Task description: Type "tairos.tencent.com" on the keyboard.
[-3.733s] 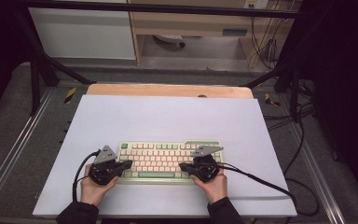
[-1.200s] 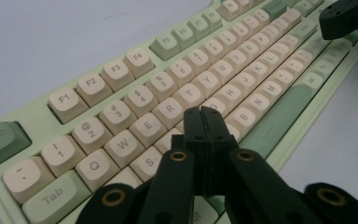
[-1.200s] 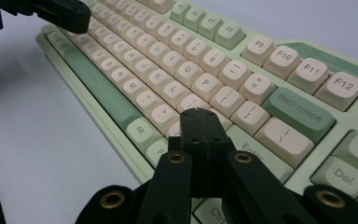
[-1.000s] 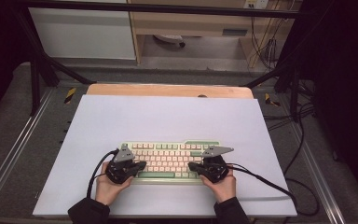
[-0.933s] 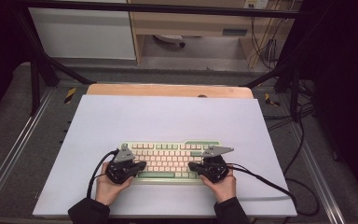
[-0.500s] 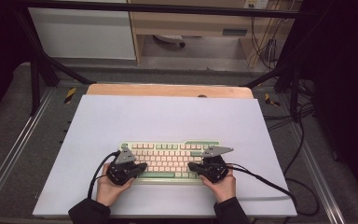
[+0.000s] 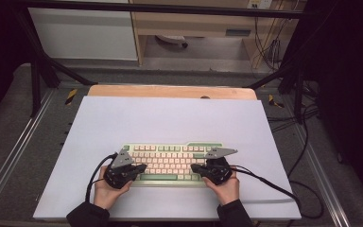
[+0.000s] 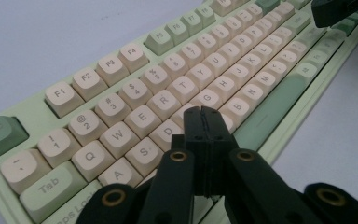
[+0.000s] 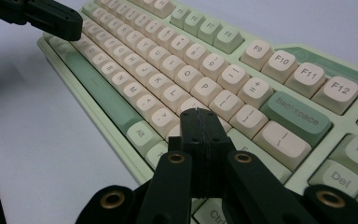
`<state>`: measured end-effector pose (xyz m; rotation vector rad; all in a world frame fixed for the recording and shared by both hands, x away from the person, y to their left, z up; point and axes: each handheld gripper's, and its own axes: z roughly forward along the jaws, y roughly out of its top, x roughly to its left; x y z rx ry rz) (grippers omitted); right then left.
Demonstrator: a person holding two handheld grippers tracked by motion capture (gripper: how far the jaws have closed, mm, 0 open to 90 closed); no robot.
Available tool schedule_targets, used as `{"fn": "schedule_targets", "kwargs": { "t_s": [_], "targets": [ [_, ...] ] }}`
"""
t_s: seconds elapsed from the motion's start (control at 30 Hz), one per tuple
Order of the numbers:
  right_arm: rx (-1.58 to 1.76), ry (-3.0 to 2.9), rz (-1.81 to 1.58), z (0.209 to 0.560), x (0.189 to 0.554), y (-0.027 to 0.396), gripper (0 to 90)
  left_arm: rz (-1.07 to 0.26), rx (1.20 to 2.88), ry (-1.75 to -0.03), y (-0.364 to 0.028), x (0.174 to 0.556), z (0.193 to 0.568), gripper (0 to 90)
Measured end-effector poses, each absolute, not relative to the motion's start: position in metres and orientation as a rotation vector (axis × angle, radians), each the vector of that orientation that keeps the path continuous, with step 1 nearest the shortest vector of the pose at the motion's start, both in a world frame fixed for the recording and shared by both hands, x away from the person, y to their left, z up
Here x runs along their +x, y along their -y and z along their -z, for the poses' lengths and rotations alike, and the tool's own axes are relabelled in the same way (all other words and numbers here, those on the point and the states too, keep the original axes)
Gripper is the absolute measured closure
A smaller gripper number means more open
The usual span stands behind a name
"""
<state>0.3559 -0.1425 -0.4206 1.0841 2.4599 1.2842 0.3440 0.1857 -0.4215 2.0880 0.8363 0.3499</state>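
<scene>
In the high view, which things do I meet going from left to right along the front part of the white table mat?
Left black gripper → pale green keyboard with cream keys → right black gripper → black cable.

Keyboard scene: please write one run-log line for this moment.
left gripper: shut, over letter keys | right gripper: shut, near Backspace | pale-green keyboard: flat on white mat

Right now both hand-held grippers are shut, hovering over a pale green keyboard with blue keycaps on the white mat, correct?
Not quite: the keycaps are cream, with some green ones, as the left gripper view shows. The rest holds: left hand-held gripper and right hand-held gripper are shut over the pale green keyboard on the white mat.
</scene>
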Motion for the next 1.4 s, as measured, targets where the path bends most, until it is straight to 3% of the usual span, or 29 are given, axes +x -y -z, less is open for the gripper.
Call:
{"fn": "schedule_targets", "kwargs": {
  "t_s": [0.7,1.4],
  "targets": [
    [1.103,-2.441,-1.320,0.416,0.359,0.139,90.0,-0.356,2.042,-0.894,-0.215,0.342,0.416,90.0],
    [1.080,-2.452,-1.316,0.415,0.378,0.095,90.0,-0.365,2.018,-0.926,-0.238,0.340,0.419,90.0]
  ]
}}
